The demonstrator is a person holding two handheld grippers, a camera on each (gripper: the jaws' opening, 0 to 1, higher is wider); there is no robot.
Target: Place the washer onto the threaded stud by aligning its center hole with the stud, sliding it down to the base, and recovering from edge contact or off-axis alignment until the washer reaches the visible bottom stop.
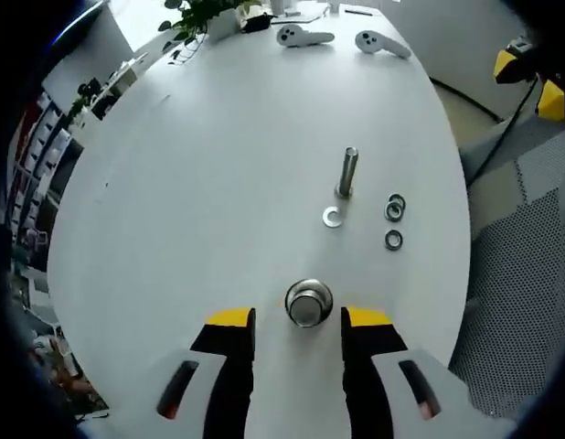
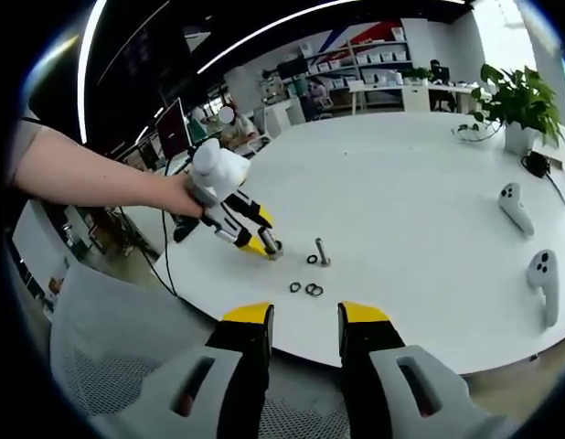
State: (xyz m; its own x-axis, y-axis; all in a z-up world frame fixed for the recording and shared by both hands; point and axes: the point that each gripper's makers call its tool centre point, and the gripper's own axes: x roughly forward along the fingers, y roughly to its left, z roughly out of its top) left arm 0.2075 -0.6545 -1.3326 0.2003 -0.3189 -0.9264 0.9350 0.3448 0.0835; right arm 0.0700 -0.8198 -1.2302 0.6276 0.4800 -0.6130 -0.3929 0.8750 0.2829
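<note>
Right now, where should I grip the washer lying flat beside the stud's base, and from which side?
Grip the washer by its outer rim, across the diameter, coming down from above. It lies flat on the table, so probably only the edge offers purchase. Set the fingers on the two sides clear of the upright stud, leaving the centre hole uncovered.

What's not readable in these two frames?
- Left gripper view: whether the steel cylinder between the open jaws is touched; its lower part is cut off by its own top.
- Left gripper view: stud threads, too small.
- Right gripper view: washers beside the stud, too small to count reliably.
- Right gripper view: left gripper jaw state, tips too small.
- Right gripper view: person's body, cut off by the edge.
</note>
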